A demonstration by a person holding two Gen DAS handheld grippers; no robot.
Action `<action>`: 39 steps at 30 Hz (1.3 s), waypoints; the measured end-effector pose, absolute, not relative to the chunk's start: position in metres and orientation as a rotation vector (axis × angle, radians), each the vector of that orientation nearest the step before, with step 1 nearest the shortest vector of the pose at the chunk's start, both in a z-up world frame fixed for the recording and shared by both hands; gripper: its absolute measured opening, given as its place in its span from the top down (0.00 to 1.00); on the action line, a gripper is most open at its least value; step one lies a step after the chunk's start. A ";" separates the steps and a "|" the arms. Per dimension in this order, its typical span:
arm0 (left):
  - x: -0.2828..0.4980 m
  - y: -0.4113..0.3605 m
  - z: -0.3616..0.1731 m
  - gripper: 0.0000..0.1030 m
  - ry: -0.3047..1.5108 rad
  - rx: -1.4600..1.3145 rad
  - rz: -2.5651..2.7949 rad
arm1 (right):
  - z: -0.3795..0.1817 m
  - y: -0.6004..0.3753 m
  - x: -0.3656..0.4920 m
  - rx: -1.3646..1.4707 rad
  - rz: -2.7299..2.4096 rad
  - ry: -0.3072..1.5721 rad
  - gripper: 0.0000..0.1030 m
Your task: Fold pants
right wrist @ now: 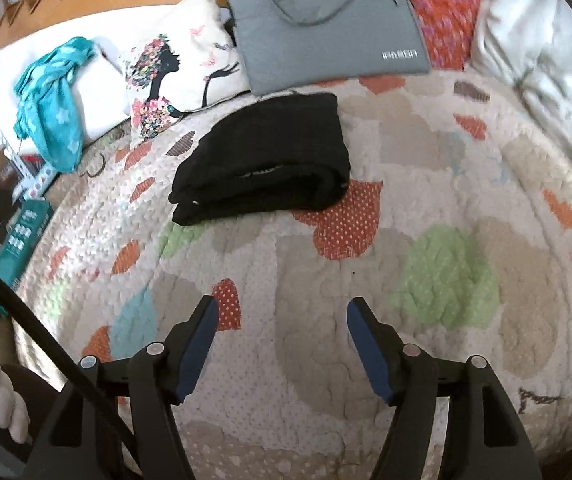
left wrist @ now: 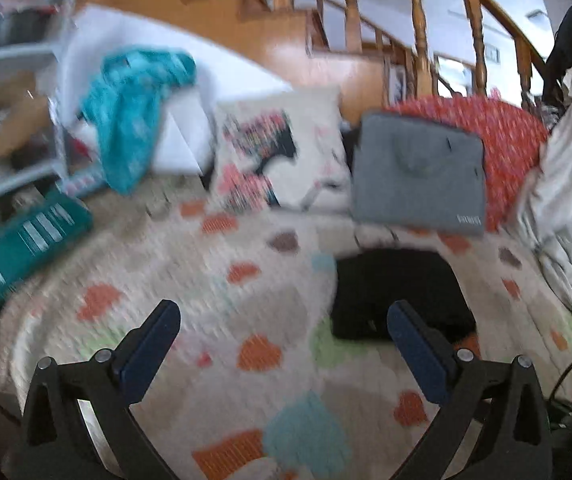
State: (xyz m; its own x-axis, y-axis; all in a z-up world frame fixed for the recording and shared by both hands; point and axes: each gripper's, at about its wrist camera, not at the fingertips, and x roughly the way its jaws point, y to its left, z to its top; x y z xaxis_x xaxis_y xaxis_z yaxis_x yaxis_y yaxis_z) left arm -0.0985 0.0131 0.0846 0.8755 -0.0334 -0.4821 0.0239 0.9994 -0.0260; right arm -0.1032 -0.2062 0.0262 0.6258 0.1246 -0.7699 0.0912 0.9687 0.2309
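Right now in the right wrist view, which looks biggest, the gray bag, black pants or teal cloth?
1. Gray laptop bag and folded black pants: look about alike, too close to rank.
2. Teal cloth: smallest.

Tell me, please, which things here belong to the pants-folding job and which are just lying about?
Job: folded black pants; left gripper, open; right gripper, open.
Lying about: grey laptop bag; printed pillow; teal cloth; teal box; white bedding.
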 end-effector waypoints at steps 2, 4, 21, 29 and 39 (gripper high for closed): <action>-0.094 0.013 0.077 0.00 0.556 -0.029 -0.055 | 0.029 -0.197 -0.105 0.191 0.007 0.873 0.28; -0.091 0.008 0.071 0.00 0.576 -0.015 -0.050 | 0.030 -0.192 -0.105 0.142 -0.006 0.859 0.27; -0.073 -0.021 0.041 0.00 0.704 0.046 -0.123 | 0.009 -0.206 -0.083 0.181 -0.057 0.906 0.25; -0.066 -0.028 0.030 0.00 0.759 0.060 -0.139 | 0.000 -0.212 -0.078 0.213 -0.067 0.931 0.25; -0.065 -0.031 0.026 0.00 0.778 0.053 -0.147 | -0.001 -0.212 -0.077 0.208 -0.065 0.931 0.25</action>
